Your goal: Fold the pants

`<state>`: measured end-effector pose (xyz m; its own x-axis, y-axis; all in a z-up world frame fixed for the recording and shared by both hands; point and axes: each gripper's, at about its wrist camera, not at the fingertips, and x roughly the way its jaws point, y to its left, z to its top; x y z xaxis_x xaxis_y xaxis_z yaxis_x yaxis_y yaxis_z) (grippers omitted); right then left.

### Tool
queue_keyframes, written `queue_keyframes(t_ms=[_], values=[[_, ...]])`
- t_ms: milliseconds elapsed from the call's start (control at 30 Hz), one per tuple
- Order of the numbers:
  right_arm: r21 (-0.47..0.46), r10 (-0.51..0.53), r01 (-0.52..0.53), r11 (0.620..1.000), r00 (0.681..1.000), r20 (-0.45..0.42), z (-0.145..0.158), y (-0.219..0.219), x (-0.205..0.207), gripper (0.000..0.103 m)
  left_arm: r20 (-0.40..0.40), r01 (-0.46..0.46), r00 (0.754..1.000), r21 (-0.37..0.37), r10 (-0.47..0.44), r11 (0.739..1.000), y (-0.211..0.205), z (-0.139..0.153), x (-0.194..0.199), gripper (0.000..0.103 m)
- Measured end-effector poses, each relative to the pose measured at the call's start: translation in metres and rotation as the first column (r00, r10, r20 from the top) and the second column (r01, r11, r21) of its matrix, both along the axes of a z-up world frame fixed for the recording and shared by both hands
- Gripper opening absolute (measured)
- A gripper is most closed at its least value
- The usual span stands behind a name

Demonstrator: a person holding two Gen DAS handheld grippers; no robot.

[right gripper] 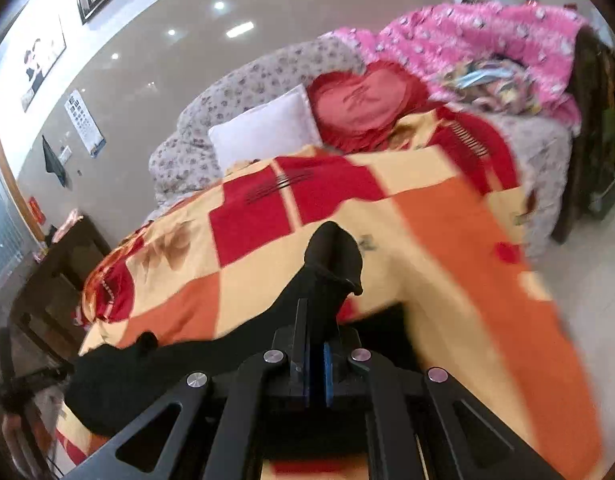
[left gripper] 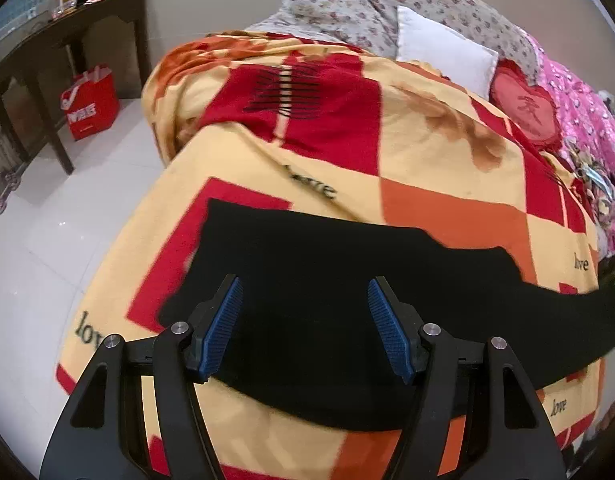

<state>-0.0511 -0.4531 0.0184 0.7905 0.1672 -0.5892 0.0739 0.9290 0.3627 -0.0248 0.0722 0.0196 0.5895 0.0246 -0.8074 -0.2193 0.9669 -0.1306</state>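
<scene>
Black pants (left gripper: 327, 280) lie spread across the near part of a bed covered by a yellow, red and orange checked blanket (left gripper: 427, 168). My left gripper (left gripper: 305, 292) is open and empty, hovering just above the pants with its blue pads (left gripper: 223, 328) wide apart. In the right wrist view my right gripper (right gripper: 317, 332) is shut on a bunched end of the pants (right gripper: 331, 264), lifted off the blanket (right gripper: 447, 232). The rest of the pants trail down to the left (right gripper: 127, 376).
A white pillow (left gripper: 443, 50), a red heart cushion (left gripper: 525, 110), a floral quilt (left gripper: 367, 4) and a pink blanket (left gripper: 583, 112) lie at the head of the bed. A dark wooden table (left gripper: 47, 52) and a red bag (left gripper: 89, 102) stand on the tiled floor at left.
</scene>
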Motion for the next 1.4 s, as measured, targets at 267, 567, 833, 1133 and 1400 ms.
queue_keyframes(t_ms=[267, 567, 833, 1133, 1400], values=[[-0.095, -0.035, 0.018, 0.995, 0.982, -0.186, -0.05, 0.001, -0.002, 0.004, -0.008, -0.065, 0.998, 0.004, 0.065, 0.998, 0.029, -0.002, -0.015, 0.066], [-0.144, -0.063, 0.046, 0.989, 0.991, -0.117, -0.012, -0.006, -0.006, 0.004, 0.001, -0.164, 0.986, -0.039, 0.165, 0.986, 0.075, 0.001, -0.026, 0.066], [-0.235, -0.151, 0.103, 0.966, 0.968, -0.199, -0.028, -0.012, -0.004, 0.034, 0.001, -0.098, 0.995, 0.004, 0.098, 0.995, 0.052, -0.001, -0.022, 0.066], [0.082, 0.296, -0.291, 0.953, 0.953, -0.063, 0.005, 0.083, 0.035, 0.04, -0.028, -0.089, 0.996, 0.034, 0.09, 0.995, 0.04, -0.018, -0.004, 0.066], [0.021, 0.552, -0.561, 0.827, 0.806, -0.215, -0.044, 0.231, 0.133, 0.04, -0.066, -0.071, 0.995, 0.049, 0.074, 0.996, 0.033, -0.035, 0.006, 0.066]])
